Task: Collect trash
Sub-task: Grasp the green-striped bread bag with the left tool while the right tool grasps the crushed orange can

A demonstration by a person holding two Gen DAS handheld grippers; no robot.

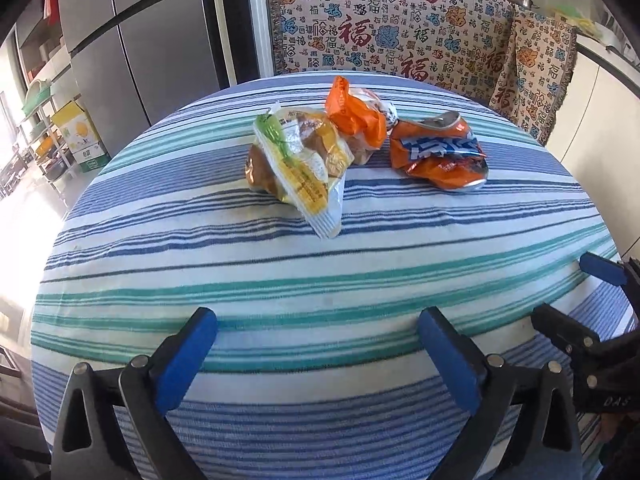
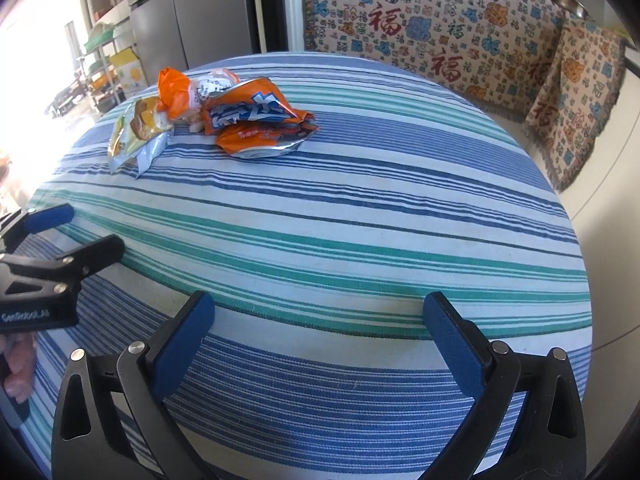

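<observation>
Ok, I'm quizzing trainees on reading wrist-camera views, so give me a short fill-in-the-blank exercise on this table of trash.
1. The crushed can is mostly ____ in colour.
2. The trash pieces lie on a round table under a ____ tablecloth.
3. The left gripper and the right gripper both have their jaws ____.
4. The clear yellow-green wrapper lies to the ____ of the can in the left wrist view.

Missing words: orange; striped; open; left
</observation>
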